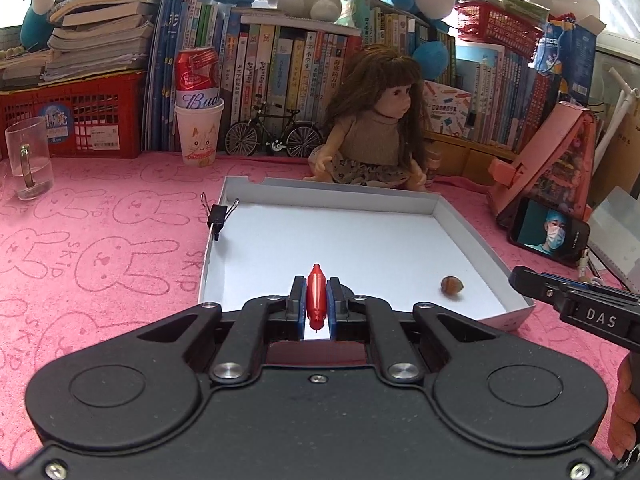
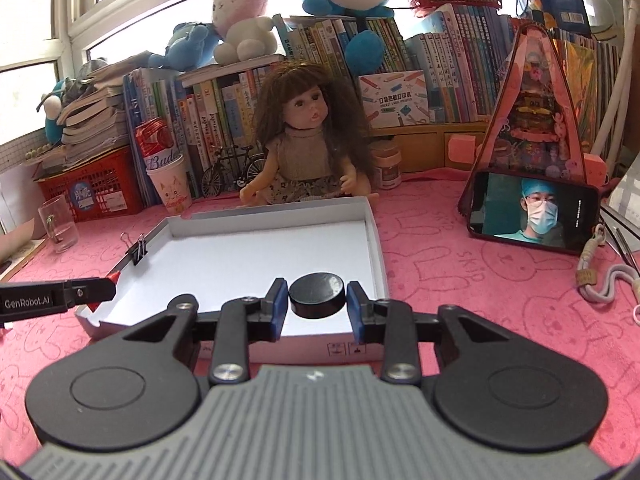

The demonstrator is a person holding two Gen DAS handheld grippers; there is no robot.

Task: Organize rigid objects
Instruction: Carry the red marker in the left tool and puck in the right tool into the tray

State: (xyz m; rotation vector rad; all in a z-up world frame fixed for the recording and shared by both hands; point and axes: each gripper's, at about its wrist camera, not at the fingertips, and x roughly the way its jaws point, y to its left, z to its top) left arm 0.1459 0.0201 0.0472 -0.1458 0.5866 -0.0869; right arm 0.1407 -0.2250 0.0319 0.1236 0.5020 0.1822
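Note:
A shallow white box lid [image 1: 472, 236] lies on the pink cloth in front of a doll. My left gripper [image 1: 317, 292] is shut on a red pen [image 1: 317, 298], held over the lid's near edge. A brown nut [image 1: 453, 284] lies inside the lid at the right, and a black binder clip [image 1: 218, 216] is clipped on its left wall. In the right wrist view my right gripper [image 2: 317, 294] is shut on a black round disc [image 2: 317, 294], held over the lid's [image 2: 374, 232] near right part. The left gripper's tip [image 2: 92, 289] shows at the lid's left corner.
A doll [image 1: 376, 132] sits behind the lid. A glass mug [image 1: 28, 158], a paper cup with a red can [image 1: 199, 132] and a toy bicycle [image 1: 274, 132] stand at the back. A phone [image 2: 534, 210] leans on a pink stand [image 2: 536, 120] at the right. A lanyard [image 2: 600, 276] lies nearby.

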